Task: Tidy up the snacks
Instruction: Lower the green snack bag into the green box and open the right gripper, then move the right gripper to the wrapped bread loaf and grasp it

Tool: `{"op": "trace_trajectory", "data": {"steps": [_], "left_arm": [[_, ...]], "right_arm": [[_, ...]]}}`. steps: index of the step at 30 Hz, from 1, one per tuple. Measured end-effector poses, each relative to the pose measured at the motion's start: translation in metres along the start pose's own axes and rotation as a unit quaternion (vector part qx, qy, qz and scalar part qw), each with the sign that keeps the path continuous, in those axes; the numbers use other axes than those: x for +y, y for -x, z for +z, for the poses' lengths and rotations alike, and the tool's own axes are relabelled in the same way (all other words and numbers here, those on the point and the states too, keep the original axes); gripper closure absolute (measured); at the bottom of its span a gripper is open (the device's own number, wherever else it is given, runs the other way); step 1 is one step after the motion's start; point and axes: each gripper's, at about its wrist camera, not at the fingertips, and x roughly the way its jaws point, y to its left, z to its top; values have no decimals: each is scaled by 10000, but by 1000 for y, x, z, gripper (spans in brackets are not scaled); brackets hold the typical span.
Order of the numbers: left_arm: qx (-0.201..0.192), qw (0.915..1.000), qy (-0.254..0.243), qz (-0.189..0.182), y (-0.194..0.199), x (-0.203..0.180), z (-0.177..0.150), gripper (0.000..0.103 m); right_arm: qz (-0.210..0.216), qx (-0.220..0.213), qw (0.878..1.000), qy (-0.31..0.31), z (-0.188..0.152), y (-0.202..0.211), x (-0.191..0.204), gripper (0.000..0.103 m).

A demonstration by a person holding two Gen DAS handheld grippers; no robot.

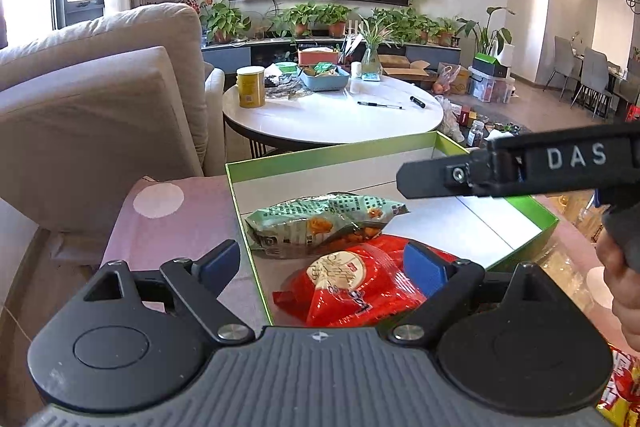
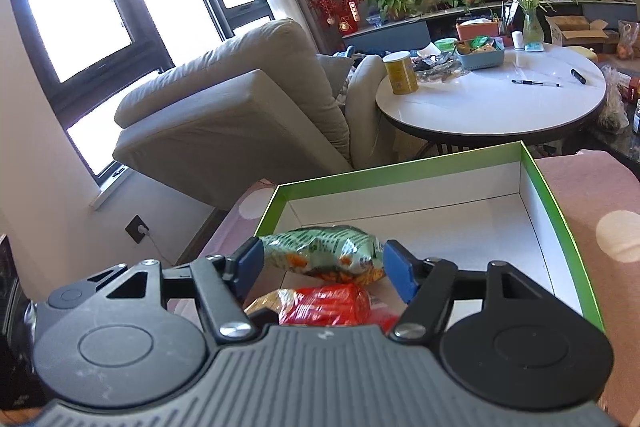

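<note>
At the far left a beige sofa stood close against the pink cloth covering the worktop, leaving only a narrow strip of cloth between the cushion and the green-edged box. The left hand-held gripper had its blue pads spread wide, one pad outside the box's left wall and the other over the red snack bag, pressing on nothing. That red bag lay in the near left corner of the box, touching the pale green snack bag, which lay just behind it on the white floor of the box. Beyond and to the right of both bags the box floor was bare up to its far wall and right wall. The right hand-held gripper reached into the box with its pads at a middling spread on either side of the pale green bag; whether they pressed on it I could not tell. In the left wrist view that same tool crossed above the box's right half, gripped by a hand at the frame edge. Behind the box stood a round white table, well apart from it, and another snack bag showed at the near right corner.
</note>
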Motion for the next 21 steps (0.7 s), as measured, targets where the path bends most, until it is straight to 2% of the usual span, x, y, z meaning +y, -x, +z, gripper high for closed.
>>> {"op": "trace_trajectory", "data": {"steps": [6, 21], "left_arm": [[-128, 9999, -19, -40, 18, -8, -2, 11], [-298, 9994, -1, -151, 61, -26, -13, 11]], "right_arm": [[21, -140, 9998, 166, -5, 17, 8, 39], [22, -376, 9989, 281, -21, 69, 13, 39]]}}
